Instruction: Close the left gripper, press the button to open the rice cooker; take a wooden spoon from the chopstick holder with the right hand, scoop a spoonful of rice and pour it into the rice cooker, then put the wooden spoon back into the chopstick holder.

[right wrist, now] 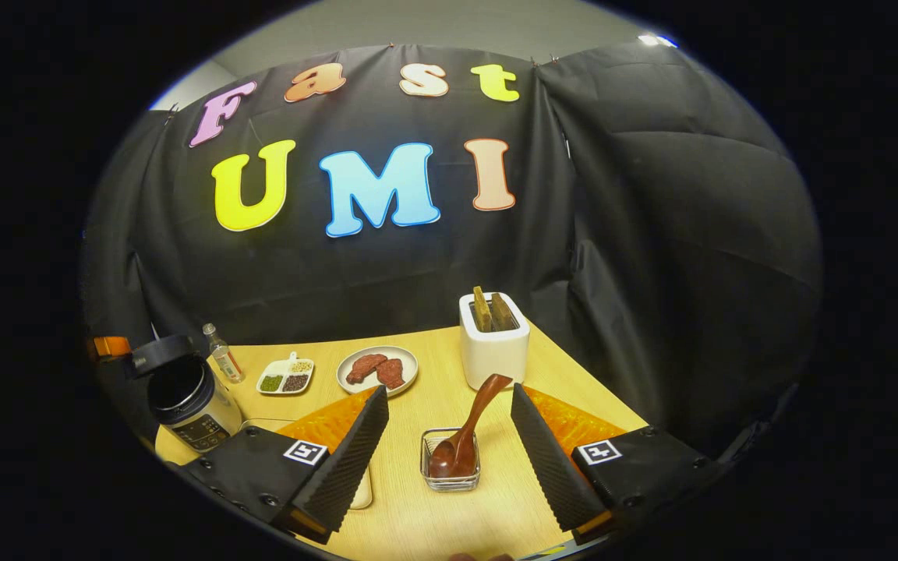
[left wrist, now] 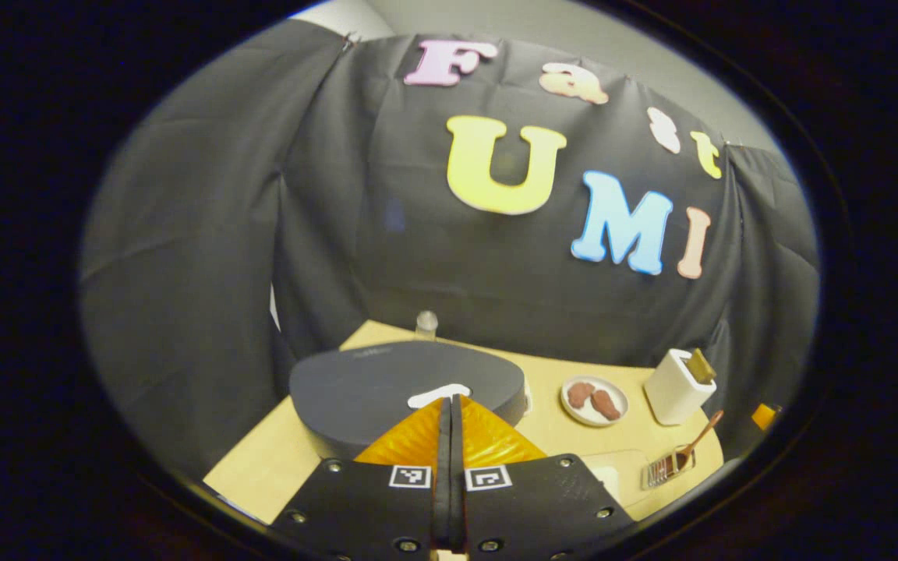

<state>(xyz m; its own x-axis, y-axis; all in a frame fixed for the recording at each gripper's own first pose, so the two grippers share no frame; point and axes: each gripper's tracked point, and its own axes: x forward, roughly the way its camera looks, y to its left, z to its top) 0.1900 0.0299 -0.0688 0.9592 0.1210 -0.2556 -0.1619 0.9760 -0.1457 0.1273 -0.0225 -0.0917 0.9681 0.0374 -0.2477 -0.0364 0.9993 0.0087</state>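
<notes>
My left gripper (left wrist: 450, 401) is shut, its tips at the white button (left wrist: 439, 396) on the dark grey lid of the rice cooker (left wrist: 387, 389). In the right gripper view the rice cooker (right wrist: 192, 409) stands at the far left, its lid (right wrist: 159, 352) looking raised over a dark opening. The wooden spoon (right wrist: 461, 444) rests bowl-down in a small glass dish (right wrist: 449, 475), with its handle leaning up to the right. My right gripper (right wrist: 449, 389) is open, one finger on each side of that dish, touching nothing. The white chopstick holder (right wrist: 493, 343) stands just behind and holds two wooden pieces.
A plate with two brown pieces (right wrist: 377, 368), a divided dish of seasonings (right wrist: 285, 376) and a small bottle (right wrist: 223, 352) sit along the back of the wooden table (right wrist: 433, 405). The left gripper view shows the plate (left wrist: 593, 400), holder (left wrist: 679, 386) and spoon (left wrist: 694, 448) at right.
</notes>
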